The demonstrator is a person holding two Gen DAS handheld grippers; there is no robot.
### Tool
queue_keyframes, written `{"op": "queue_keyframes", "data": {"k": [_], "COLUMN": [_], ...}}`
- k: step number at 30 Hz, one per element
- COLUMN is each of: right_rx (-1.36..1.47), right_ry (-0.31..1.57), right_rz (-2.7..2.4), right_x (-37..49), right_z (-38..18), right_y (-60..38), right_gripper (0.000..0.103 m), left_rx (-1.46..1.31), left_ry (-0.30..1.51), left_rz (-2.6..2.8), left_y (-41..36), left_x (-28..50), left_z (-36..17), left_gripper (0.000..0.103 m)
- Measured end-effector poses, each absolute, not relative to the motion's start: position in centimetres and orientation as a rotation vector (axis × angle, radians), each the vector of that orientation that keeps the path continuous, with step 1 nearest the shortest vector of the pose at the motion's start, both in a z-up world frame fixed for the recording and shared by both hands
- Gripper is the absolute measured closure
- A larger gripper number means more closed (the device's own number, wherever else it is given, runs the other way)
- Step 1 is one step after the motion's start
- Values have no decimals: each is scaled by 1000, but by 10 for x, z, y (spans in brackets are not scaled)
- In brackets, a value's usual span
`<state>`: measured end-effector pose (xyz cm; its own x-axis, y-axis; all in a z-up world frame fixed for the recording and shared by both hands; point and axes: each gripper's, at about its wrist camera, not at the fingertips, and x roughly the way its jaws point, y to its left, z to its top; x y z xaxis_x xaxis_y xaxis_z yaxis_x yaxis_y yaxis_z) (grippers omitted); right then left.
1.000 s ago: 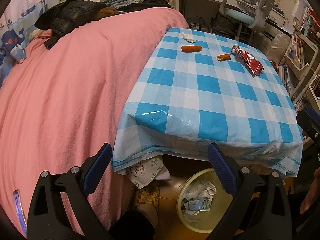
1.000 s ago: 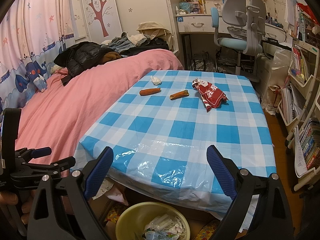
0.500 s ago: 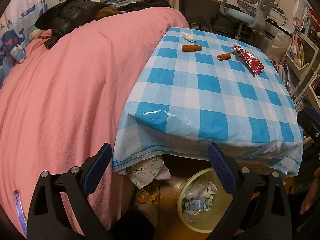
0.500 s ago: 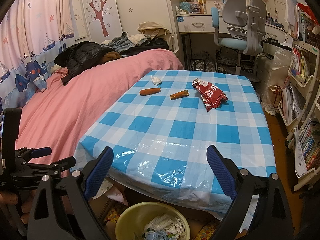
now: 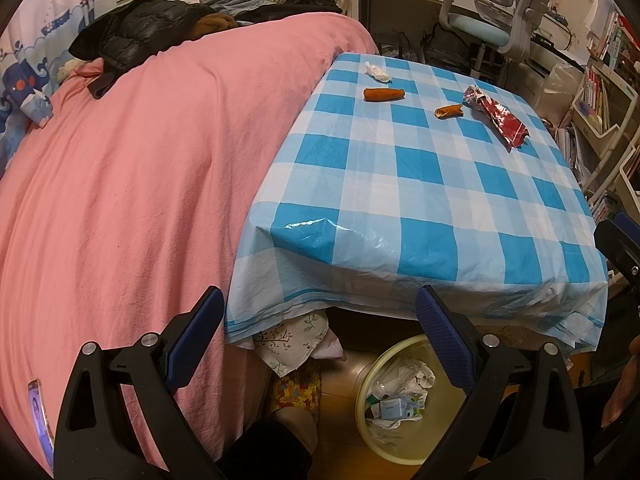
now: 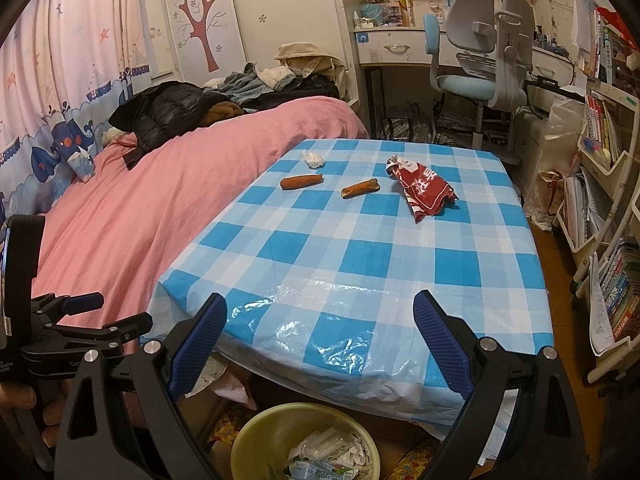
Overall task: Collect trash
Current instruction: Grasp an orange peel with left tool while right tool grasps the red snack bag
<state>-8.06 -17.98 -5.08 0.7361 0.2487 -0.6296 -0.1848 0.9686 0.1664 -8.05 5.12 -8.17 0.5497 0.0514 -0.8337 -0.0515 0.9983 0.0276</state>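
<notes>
left gripper [image 5: 318, 336] spread wide, empty, near table edge | right gripper [image 6: 320, 336] spread wide, empty, above bin [image 6: 256, 432] | bin on floor under table [image 6: 400, 264], holds wrappers | far end of table: tissue [image 6: 313, 159], two sausage pieces [image 6: 301, 181], red wrapper [image 6: 424, 192]

Under the table [image 6: 360, 248]: yellow bin [image 6: 260, 432] cut by the bottom edge in the right wrist view, near rim hidden behind gripper fingers [image 5: 444, 336] in the left wrist view. Print on the carton [image 5: 394, 408] inside the bin too small to read. Right of the table: book spines [image 6: 616, 292] illegible, shelf cut by the edge. Beside the bin: hand [image 6: 16, 396] mostly out of frame. On the table: red wrapper [image 6: 424, 190] lettering crumpled, unreadable.
</notes>
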Motion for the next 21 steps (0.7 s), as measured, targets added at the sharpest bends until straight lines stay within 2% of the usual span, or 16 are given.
{"op": "queue_keyframes", "data": {"k": [13,21], "right_rx": [98,176], "right_ry": [706,713], "right_rz": [239,213], "right_x": [-80,-63], "right_z": [-51,-55], "right_y": [-179,-197], "right_gripper": [13,13], "left_rx": [2,-86], "left_ry": [978,918], "left_rz": [70,114], "left_y": [53,93], "left_x": [-78,-54], "left_z": [-81,-69], "left_gripper": [10,10]}}
